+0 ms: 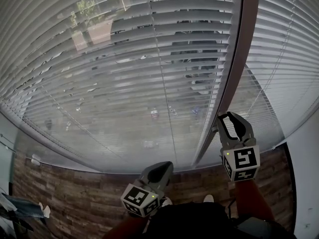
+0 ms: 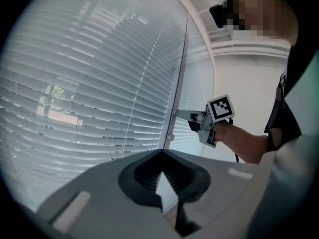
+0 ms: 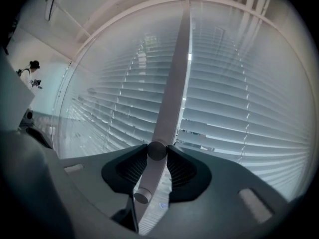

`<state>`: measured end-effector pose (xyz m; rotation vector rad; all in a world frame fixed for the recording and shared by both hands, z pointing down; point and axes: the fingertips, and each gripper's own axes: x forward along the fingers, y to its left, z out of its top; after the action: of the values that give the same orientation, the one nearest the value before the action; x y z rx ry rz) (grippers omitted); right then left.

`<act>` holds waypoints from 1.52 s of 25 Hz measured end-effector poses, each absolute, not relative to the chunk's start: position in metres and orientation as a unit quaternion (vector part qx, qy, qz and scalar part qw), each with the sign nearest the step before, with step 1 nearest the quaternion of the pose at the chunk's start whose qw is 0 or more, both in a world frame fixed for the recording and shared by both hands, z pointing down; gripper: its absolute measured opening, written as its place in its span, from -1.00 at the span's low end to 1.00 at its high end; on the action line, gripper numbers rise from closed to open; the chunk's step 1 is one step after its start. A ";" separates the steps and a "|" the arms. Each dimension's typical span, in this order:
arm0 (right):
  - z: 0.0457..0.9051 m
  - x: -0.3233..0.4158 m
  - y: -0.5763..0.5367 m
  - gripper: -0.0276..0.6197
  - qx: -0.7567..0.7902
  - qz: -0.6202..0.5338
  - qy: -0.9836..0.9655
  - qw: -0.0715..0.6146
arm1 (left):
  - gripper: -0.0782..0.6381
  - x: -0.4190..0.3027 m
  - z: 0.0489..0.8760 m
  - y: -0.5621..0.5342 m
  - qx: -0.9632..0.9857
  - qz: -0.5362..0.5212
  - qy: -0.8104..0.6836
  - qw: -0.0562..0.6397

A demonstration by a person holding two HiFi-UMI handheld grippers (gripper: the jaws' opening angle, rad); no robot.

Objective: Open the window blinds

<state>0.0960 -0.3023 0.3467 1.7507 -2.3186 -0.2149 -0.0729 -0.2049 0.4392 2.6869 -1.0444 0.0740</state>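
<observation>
Right gripper (image 3: 157, 151) — fingers clenched on the blind wand (image 3: 146, 179). Left gripper (image 2: 162, 154) — fingers closed together, empty, near the blinds (image 1: 124, 59).

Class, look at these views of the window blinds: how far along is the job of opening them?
Done: the slats look partly tilted, so the street shows through them. In hand: the right gripper is clamped on the tilt wand. The left gripper is shut and empty, held low. Left to do: the slats are not yet turned flat open, and the blind hangs fully down.
</observation>
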 end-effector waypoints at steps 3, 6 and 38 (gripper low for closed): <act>0.346 0.094 -0.302 -0.45 0.599 -0.112 -0.779 0.149 | -0.78 -0.073 0.441 -0.205 0.924 0.027 -0.359 0.128; 0.347 0.092 -0.300 -0.45 0.599 -0.143 -0.767 0.180 | -0.78 -0.074 0.440 -0.203 0.924 0.028 -0.359 0.129; 0.338 0.102 -0.296 -0.38 0.585 0.004 -0.811 0.025 | -0.78 -0.074 0.442 -0.205 0.923 0.028 -0.361 0.131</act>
<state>0.1018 -0.2959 0.3383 1.8097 -2.5075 0.0135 -0.0745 -0.2050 0.4417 2.6798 -1.0467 0.0811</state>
